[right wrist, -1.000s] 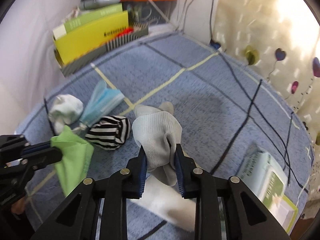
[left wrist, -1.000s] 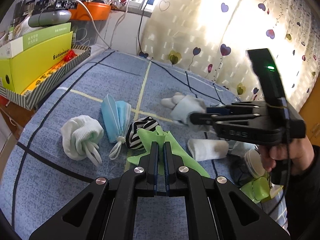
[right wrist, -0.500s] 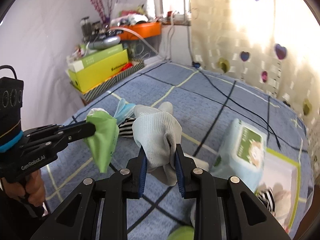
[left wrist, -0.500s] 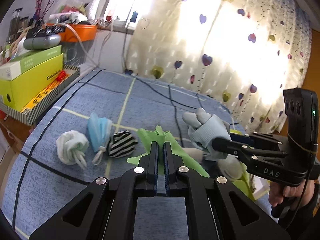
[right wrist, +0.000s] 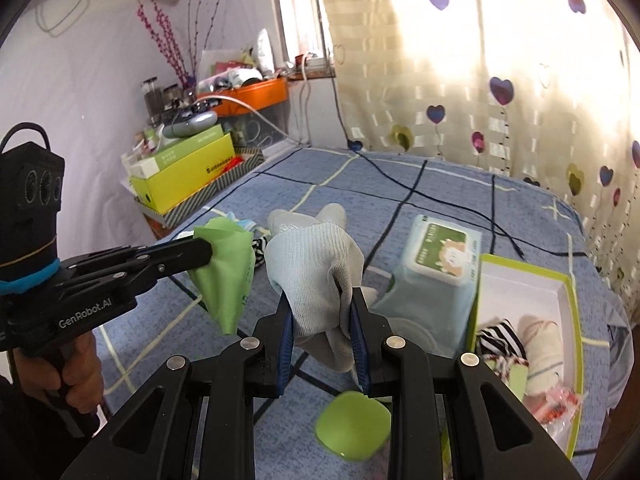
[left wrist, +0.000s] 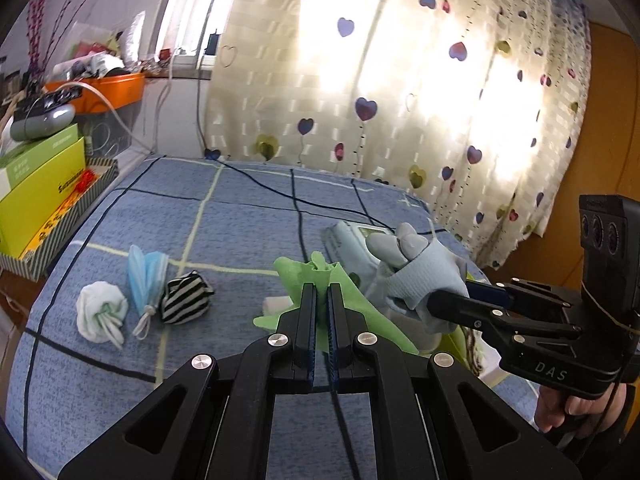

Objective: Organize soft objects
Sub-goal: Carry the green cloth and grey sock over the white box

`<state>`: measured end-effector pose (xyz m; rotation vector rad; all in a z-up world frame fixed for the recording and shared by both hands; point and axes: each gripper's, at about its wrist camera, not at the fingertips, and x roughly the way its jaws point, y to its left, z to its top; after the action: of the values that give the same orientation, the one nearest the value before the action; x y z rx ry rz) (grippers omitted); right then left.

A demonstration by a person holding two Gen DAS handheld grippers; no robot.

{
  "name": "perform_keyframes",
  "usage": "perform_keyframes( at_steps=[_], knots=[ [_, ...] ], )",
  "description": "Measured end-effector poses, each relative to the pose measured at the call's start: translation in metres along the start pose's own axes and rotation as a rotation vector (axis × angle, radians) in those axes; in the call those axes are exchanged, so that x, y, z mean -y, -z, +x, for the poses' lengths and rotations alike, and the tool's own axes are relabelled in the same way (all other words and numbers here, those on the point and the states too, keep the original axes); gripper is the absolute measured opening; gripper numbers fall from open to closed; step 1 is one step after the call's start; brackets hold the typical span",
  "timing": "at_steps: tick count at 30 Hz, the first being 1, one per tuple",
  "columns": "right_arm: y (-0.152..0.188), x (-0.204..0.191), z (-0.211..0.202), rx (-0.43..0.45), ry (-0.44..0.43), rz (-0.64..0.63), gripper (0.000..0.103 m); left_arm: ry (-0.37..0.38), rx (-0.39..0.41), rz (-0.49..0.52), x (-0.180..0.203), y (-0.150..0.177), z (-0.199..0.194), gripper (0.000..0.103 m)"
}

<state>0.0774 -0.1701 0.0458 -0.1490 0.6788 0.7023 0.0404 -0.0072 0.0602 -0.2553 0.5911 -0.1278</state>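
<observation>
Both tools held above the blue bedspread (left wrist: 240,216). Left gripper (left wrist: 322,292): jaws clamped on a green cloth (left wrist: 316,272), raised off the bedspread. Right gripper (right wrist: 322,312): jaws pinched on a pale grey glove (right wrist: 312,264), likewise aloft. Lying on the bedspread: white sock ball (left wrist: 100,312), blue face mask (left wrist: 146,276), striped sock ball (left wrist: 186,298), wipes pack (right wrist: 434,264). An open green-rimmed box (right wrist: 570,292) rests at the bedspread's edge.

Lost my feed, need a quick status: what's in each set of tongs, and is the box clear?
Left tongs shut on green cloth. Right tongs shut on grey glove. Green-rimmed box open, already part filled; wipes pack beside it.
</observation>
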Motion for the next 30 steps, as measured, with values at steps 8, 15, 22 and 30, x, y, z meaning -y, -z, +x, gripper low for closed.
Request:
perform_keyframes(
  at_steps=[8,15,22,30],
  knots=[
    [0.013,0.023,-0.026,0.049,0.022,0.056,0.024,0.026,0.0,0.054,0.033,-0.006,0.004,0.005],
    [0.021,0.037,-0.043,0.075,0.046,0.089,0.024,0.055,-0.006,0.092,0.056,-0.008,0.009,0.005],
    [0.029,0.05,-0.057,0.094,0.077,0.116,0.024,0.091,-0.015,0.125,0.077,-0.01,0.017,0.005],
    [0.042,0.071,-0.074,0.109,0.12,0.159,0.024,0.131,-0.04,0.16,0.101,-0.008,0.028,0.005]
  ],
)
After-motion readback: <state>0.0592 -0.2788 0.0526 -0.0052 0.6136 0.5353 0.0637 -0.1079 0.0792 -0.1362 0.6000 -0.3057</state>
